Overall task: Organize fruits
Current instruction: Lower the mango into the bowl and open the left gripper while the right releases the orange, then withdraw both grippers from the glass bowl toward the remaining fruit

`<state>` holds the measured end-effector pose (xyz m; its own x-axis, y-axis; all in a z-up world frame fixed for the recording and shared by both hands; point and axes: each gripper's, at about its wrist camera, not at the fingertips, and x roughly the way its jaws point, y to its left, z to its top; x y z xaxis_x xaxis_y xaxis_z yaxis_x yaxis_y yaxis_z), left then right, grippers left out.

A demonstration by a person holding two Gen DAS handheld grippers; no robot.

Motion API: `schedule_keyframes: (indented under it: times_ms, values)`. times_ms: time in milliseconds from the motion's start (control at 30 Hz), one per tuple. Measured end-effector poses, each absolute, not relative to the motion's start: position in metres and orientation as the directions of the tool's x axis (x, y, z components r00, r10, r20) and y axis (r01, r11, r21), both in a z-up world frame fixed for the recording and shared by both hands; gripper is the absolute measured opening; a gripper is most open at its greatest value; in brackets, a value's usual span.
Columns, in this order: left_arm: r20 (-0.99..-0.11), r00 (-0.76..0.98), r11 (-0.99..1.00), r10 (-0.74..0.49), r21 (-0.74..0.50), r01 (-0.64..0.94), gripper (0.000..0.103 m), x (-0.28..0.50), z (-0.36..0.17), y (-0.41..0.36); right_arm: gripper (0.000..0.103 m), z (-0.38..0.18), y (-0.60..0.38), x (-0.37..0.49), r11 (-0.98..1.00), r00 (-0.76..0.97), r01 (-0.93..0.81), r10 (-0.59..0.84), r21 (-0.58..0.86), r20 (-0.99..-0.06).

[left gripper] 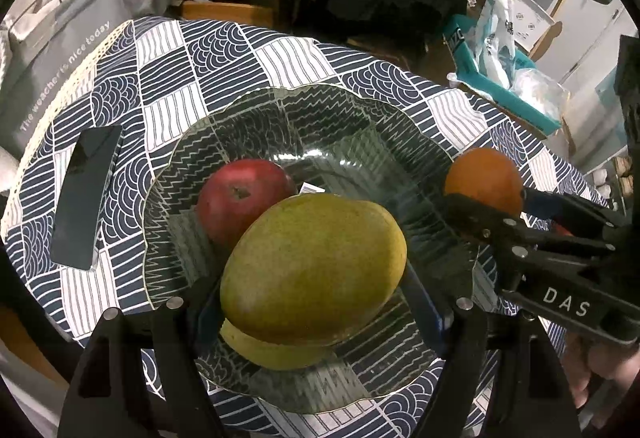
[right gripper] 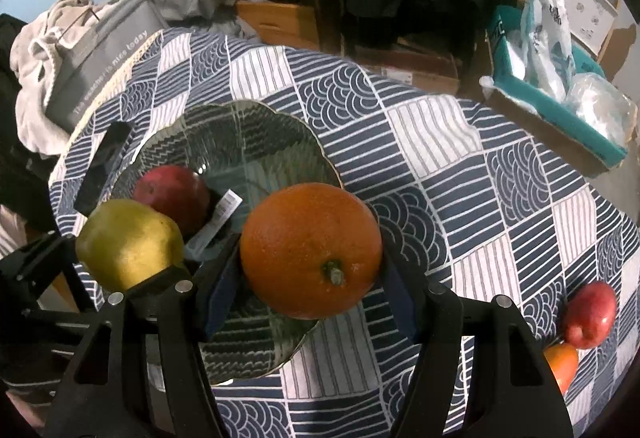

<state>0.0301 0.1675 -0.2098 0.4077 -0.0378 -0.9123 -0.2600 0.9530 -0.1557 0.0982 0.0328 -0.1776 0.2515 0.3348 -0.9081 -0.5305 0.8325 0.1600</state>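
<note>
Patterned tablecloth (left gripper: 168,85) under scalloped glass bowl (left gripper: 360,109) (smooth oval mango (left gripper: 316,262))

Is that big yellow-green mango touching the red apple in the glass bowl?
Cannot tell. In the left wrist view the mango, held between the left gripper's fingers, overlaps the red apple in the glass bowl, hiding any gap or contact.

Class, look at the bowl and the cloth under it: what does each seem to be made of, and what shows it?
Bowl: probably clear, glossy glass; the cloth's pattern shows through its ribbed wall, and its scalloped rim looks gold-edged. Tablecloth: seemingly woven fabric, matte, printed navy and white, draping over the table's edge.
</note>
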Motion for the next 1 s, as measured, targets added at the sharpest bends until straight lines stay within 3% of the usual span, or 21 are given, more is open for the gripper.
schedule_keyframes:
  times_ms: [1000]
  values:
    - [-0.908,0.414,0.962,-0.062,-0.165,-0.219,0.086,0.026,-0.193,0.151,0.069,-0.139,0.021,0.097,0.808,0.244,-0.518,0.453,0.28,-0.857]
